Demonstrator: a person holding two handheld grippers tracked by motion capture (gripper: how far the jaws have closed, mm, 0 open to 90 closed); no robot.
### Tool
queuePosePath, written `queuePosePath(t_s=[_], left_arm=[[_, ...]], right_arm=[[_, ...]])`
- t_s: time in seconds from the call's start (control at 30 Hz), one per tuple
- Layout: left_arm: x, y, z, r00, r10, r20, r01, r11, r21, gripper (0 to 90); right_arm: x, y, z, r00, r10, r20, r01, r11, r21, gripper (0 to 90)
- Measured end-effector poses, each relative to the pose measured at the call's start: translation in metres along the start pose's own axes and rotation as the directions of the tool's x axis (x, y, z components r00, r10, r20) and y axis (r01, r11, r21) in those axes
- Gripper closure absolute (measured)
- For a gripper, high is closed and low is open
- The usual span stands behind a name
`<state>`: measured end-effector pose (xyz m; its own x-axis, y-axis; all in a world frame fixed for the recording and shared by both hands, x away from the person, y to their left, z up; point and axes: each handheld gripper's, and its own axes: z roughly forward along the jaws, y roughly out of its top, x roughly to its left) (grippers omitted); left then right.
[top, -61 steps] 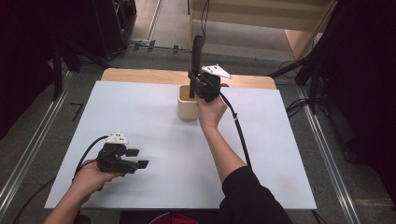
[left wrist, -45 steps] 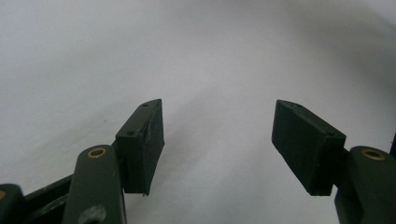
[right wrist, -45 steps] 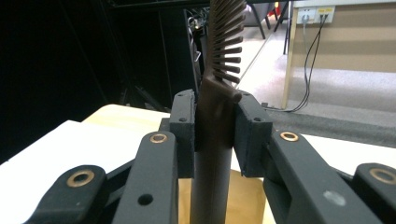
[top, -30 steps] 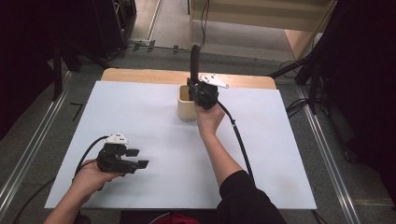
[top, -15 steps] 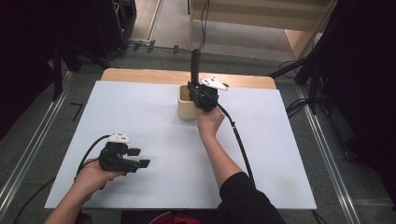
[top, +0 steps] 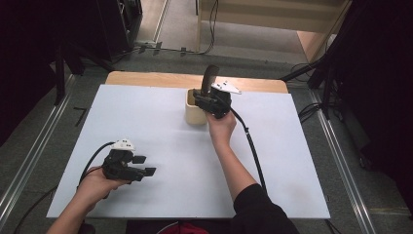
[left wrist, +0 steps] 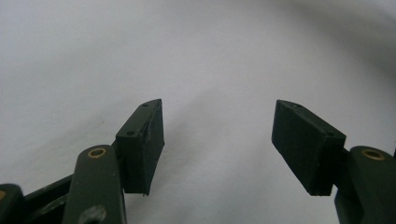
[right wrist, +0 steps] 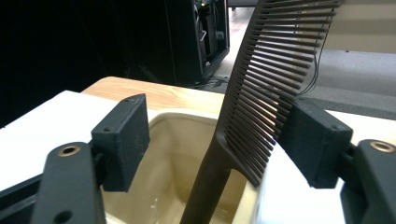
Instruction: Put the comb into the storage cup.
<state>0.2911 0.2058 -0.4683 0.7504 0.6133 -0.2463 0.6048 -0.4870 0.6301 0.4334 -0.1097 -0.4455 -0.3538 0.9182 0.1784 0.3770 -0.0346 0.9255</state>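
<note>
Now the comb [right wrist: 261, 93] stands handle-down in the cream cup [right wrist: 173, 186], leaning on the cup's rim. The right gripper [right wrist: 219, 140] has just been opening; its jaws stand spread around the comb, not pressing it. The comb looks light, stiff and smooth; better to pinch its thick spine above the cup. The left gripper [top: 141, 165], well away from the cup, is spread and empty.

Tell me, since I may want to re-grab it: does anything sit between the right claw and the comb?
Nothing visible does. The comb stands handle-down in the cream cup, between the right claw's just-opened jaws.
</note>
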Motion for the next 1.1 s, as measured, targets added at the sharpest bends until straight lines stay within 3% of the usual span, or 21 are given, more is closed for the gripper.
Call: queuePosePath(t_s=[0.8, 1.1], left_arm=[[0.001, -0.001, -0.001, 0.9999, -0.003, -0.012, 0.003, 1.0, 0.001, 35.5], [0.002, -0.001, -0.002, 0.9999, -0.003, -0.016, 0.003, 1.0, -0.003, 35.5]], right_arm=[[-0.016, -0.005, -0.043, 0.9982, -0.032, 0.051, 0.032, 0.999, -0.002, 22.6], [-0.019, -0.011, -0.06, 0.9994, -0.031, 0.017, 0.031, 1.0, 0.0, 23.0]])
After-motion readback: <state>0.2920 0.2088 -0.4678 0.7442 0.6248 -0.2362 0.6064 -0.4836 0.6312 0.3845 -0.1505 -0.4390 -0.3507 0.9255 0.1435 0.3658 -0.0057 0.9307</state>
